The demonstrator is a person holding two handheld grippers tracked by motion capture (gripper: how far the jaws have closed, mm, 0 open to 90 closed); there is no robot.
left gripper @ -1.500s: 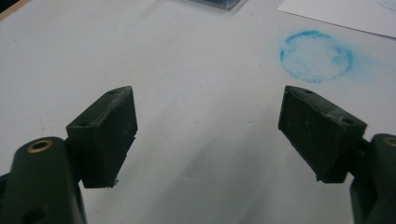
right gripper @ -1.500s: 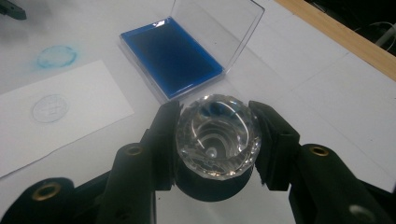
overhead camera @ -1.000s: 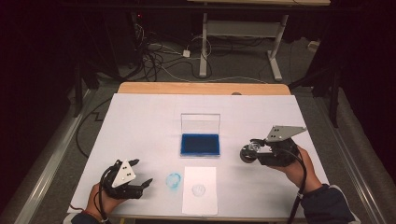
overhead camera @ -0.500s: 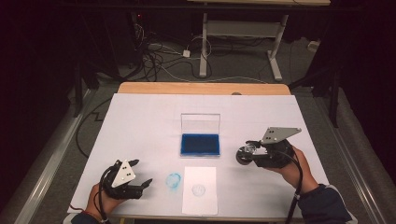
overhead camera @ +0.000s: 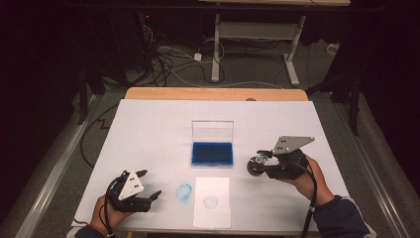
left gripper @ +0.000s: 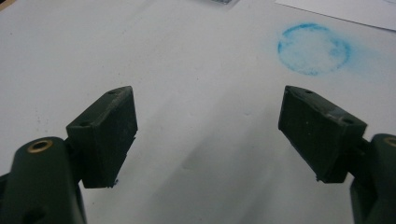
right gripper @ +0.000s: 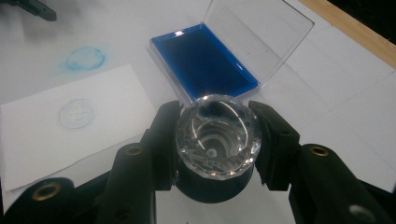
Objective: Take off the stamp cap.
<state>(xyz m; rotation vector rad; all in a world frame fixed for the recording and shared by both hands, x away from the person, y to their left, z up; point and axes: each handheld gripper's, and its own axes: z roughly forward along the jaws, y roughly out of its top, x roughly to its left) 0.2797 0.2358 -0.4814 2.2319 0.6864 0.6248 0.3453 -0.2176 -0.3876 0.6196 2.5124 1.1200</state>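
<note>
My right gripper (overhead camera: pixel 257 164) is shut on a stamp with a clear faceted crystal knob (overhead camera: pixel 259 160), holding it above the table just right of the ink pad. In the right gripper view the knob (right gripper: pixel 217 135) sits squeezed between both black jaws, its dark base below. The blue ink pad (overhead camera: pixel 213 152) lies in its clear case with the lid standing open (right gripper: pixel 205 63). A white paper sheet (overhead camera: pixel 212 201) bears a faint round imprint (right gripper: pixel 74 113). My left gripper (overhead camera: pixel 150 183) rests open at the front left, nothing between its jaws (left gripper: pixel 205 98).
A smudged blue ink ring (overhead camera: pixel 184 192) marks the white table cover between the left gripper and the paper (left gripper: pixel 314 49). A wooden strip (overhead camera: pixel 213 93) edges the table's far side. Cables and desk legs lie on the floor beyond.
The right gripper with the stamp has drifted slightly left and toward the near edge. The left gripper has stayed put.
</note>
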